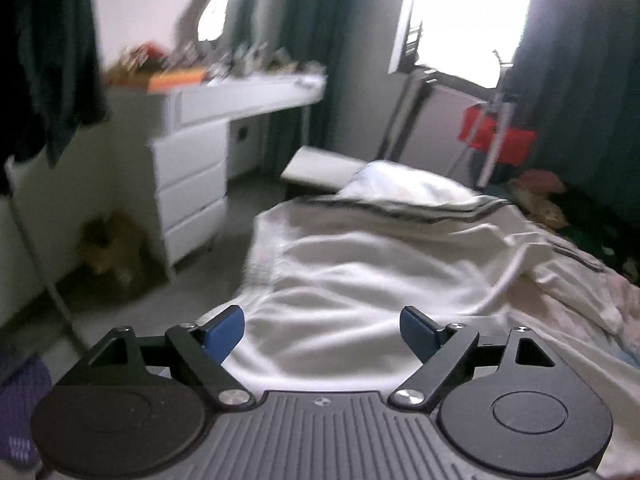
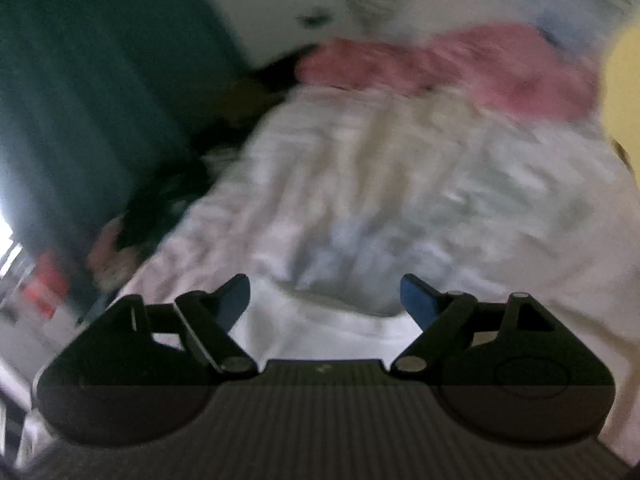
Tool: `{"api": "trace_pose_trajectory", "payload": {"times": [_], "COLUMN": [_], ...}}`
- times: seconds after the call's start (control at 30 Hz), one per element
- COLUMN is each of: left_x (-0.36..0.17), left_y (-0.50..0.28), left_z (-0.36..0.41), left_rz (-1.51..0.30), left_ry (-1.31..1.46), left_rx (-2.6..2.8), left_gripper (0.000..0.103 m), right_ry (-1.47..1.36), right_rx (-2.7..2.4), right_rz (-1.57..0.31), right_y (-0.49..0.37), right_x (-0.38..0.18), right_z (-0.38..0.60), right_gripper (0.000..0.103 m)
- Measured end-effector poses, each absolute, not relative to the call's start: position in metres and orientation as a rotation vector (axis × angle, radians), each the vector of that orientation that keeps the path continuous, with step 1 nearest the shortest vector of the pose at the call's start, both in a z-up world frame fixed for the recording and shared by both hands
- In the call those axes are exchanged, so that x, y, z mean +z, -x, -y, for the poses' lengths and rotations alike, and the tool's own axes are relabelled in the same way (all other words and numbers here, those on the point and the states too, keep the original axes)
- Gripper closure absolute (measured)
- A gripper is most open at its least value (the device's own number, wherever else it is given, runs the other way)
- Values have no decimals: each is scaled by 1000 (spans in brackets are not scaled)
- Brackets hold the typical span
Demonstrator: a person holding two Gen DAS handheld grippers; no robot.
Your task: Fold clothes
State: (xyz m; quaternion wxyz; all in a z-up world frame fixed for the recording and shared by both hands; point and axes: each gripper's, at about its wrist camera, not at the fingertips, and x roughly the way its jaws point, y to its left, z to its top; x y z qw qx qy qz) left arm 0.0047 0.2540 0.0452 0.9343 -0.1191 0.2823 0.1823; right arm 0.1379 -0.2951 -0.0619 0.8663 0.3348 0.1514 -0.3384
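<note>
Black ribbed tool (image 1: 322,330) bodies, blue fingertips (image 1: 226,330), silver screws.

Left wrist view: daylight from window (image 1: 468,16), blown out to white; room otherwise dim, corners dark. Dresser (image 1: 192,176) and left side smeared; fisheye bending at edges. Right wrist view: heavy motion blur throughout, bedding (image 2: 392,184) streaked, dim, gripper body underexposed.

Right wrist view is total motion smear, pink fabric (image 2: 448,68) unreadable; dresser clutter (image 1: 224,62) in the left view too blurry.
</note>
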Motion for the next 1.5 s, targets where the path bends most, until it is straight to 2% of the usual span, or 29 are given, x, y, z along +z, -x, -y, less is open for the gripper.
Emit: {"api": "trace_pose_trajectory", "payload": {"times": [0.33,0.63,0.87,1.17,1.27,1.5], "left_x": [43,29,23,-27,-36,-54], "left_y": [-36,-73,-98,-125,-126,-129], "left_z": [-126,-41,-14,-19,-27,-47], "left_rz": [-465,-421,-383,-433,-445,-515], "left_ry": [157,33,-16,27,27,123], "left_rx": [147,1,-41,-49,-33,-1], "left_gripper": [16,16,16,16,16,16], "right_ry": [-454,-382,-302,-277,-368,-716], "right_rx": [-306,-120,7,55,92,123], "right_rz": [-283,-269,-217,-261,-319,-474], "right_y": [-158,-166,-170,-199,-223,-306], "right_x": [-29,-27,-28,-47,-61,-116], "right_z": [220,162,121,100,103,138], "right_gripper": [19,19,19,20,33,42]}}
